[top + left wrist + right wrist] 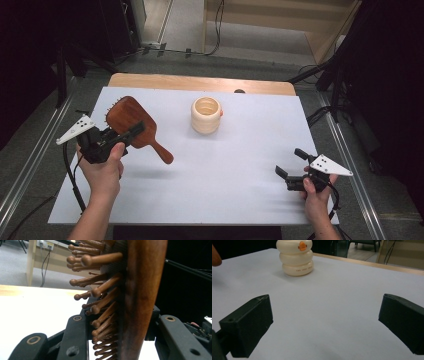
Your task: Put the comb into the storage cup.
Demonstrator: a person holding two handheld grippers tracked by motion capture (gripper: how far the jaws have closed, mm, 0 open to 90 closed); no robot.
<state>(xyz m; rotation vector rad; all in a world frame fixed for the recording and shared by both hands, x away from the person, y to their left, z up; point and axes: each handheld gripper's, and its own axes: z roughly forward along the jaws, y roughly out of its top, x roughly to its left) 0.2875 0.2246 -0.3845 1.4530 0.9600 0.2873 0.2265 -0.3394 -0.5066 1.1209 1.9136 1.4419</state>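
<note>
Left tool (pixel 131 133) clenched on hairbrush (pixel 131 120), handle pointing toward cup (pixel 206 115) off its right; right tool (pixel 292 164) released, farther from cup.

Only 1 obstacle, the cream cup (pixel 206 115) (mid-table), interrupts the white sheet (pixel 225 170).

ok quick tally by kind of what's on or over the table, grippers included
wooden hairbrush: 1
cream ringed cup: 1
grippers: 2, left gripper and right gripper
total: 4
</note>
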